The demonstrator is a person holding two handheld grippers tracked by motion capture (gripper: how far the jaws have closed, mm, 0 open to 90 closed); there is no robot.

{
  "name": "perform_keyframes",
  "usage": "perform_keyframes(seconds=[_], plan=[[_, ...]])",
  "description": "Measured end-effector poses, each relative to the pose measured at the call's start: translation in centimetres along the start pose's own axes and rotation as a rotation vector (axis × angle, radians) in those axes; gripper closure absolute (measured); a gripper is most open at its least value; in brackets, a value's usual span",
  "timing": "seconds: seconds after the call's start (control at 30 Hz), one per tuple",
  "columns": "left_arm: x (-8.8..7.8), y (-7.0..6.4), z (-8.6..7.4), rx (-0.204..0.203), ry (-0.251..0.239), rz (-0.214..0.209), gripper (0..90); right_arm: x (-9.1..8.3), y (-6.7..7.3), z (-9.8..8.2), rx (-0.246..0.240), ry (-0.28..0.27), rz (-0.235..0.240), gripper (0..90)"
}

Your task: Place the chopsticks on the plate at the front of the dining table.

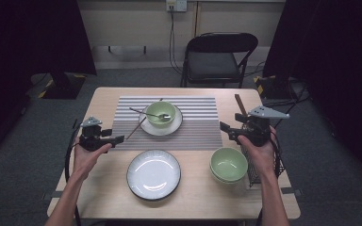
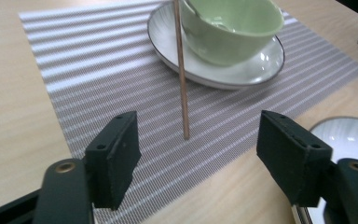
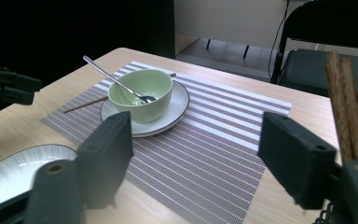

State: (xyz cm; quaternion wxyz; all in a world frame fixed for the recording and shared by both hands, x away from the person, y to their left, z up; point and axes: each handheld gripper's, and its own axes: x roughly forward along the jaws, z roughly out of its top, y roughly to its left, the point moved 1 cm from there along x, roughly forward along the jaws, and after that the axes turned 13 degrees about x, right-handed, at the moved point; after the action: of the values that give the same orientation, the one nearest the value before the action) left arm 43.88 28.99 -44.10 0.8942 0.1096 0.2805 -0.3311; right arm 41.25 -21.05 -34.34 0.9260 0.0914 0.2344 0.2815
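Chopstick [image 2: 182, 74] lies free on the striped placemat [image 1: 198, 127], its far end propped on the rim of the saucer [image 1: 147, 127] that carries the green bowl [image 1: 160, 113], at about 12 o'clock from the left gripper [image 1: 119, 139]. That gripper's fingers [image 2: 116, 156] are spread wide with nothing between them, so the stick looks just set down as part of a place setting. A spoon [image 3: 116, 81] leans inside the bowl. The right gripper [image 1: 225, 128] hovers at 3 o'clock of the mat, fingers [image 3: 107, 151] also spread and holding nothing, beside a mesh holder [image 1: 253, 169] with brown chopsticks [image 3: 345, 107] standing in it, probably the supply. An empty plate [image 1: 153, 174] and stacked green bowls [image 1: 228, 165] wait at the near edge of the bench [image 1: 103, 99].
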Motion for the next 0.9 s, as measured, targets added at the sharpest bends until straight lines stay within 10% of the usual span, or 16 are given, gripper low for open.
perform_keyframes(seconds=[0.9], plan=[[0.6, -4.4, -6.4, 0.077, 0.102, -0.086, 31.3, 1.2, -5.4, 3.3, 0.041, 0.067, -0.100, 59.2]])
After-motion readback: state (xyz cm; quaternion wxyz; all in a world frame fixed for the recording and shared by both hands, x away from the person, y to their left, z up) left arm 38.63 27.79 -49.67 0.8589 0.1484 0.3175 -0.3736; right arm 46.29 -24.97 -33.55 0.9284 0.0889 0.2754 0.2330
